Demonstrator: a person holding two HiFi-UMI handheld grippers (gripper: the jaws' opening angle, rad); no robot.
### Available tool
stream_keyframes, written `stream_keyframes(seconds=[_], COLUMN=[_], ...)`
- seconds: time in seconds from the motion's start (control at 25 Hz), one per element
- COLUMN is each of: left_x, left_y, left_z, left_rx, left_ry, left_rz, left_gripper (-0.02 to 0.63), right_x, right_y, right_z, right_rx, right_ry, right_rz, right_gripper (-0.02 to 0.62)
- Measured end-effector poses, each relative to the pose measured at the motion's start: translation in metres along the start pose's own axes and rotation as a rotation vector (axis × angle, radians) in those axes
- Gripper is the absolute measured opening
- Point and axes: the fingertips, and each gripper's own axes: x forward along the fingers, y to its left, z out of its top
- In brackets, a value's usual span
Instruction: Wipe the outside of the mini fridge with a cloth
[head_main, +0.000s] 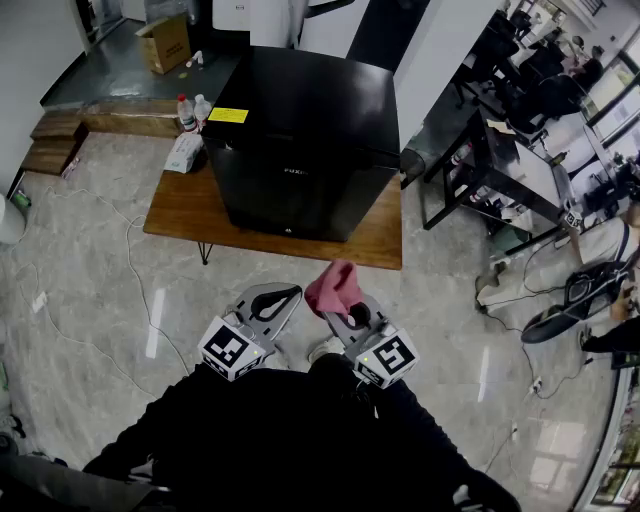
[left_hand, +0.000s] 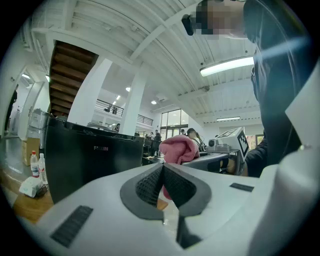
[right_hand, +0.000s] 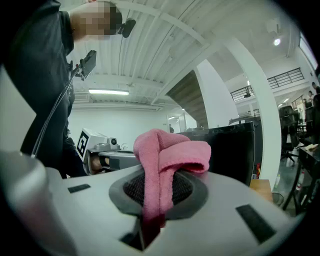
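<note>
Grey tongs (head_main: 293, 293), b/w marker cubes (head_main: 228, 348), black sleeves (head_main: 160, 432).

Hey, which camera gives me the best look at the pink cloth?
The right gripper view: the pink cloth sits front and centre, pinched in the right gripper. The head view shows it as a small bunch at that gripper's tip; the left gripper view shows it farther off, partly hidden.

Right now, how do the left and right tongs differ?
Left tongs are shut and empty; right tongs are shut on the pink cloth. Left tongs' pads show bare; the cloth drapes over right tongs' pads. Shared: both hang short of the mini fridge, not touching it.
</note>
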Motion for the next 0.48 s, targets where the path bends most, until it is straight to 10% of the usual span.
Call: stream_keyframes(seconds=[0.48], left_x=[0.0025], left_y=[-0.0005], left_z=[0.0016], left_rx=[0.005], left_ry=[0.0], left_rz=[-0.002], left_gripper=[0.006], right_x=[-0.0005], right_y=[-0.003], right_z=[-0.0009], right_rx=[0.005], right_ry=[-0.004], right_rz=[-0.011], right_gripper=[0.058])
